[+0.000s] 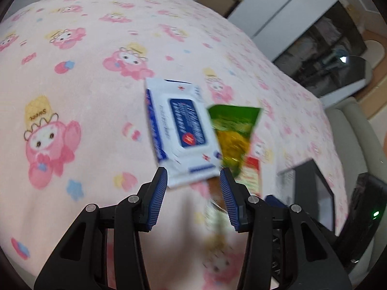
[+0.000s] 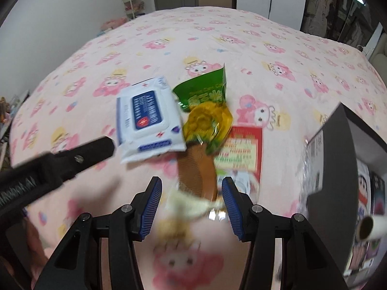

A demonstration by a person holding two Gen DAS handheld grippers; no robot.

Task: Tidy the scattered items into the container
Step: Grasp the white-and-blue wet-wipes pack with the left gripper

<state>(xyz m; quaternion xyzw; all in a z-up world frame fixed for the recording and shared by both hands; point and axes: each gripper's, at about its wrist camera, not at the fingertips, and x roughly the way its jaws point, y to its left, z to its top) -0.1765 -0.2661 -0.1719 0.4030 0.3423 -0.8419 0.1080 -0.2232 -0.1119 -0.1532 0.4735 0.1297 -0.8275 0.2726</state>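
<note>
While hovering over the pink cartoon-print bed (image 2: 241,48), left gripper (image 1: 193,183) with jaws released, nothing between them, just short of the white wipes pack (image 1: 180,130); right gripper (image 2: 191,194) likewise spread wide, poised at a brown-and-cream snack wrapper (image 2: 197,176); green-yellow packet (image 2: 206,111) overlapping the wipes' edge; red leaflet (image 2: 244,149) beside it; dark container (image 2: 336,159) at right on the bed.

On the bed (image 2: 217,38) we saw the wipes pack (image 2: 147,118) at the left, the snack bag (image 2: 205,111) touching its right side, the flat packet (image 2: 241,149) further right, and the container (image 2: 333,149) at the far right.
</note>
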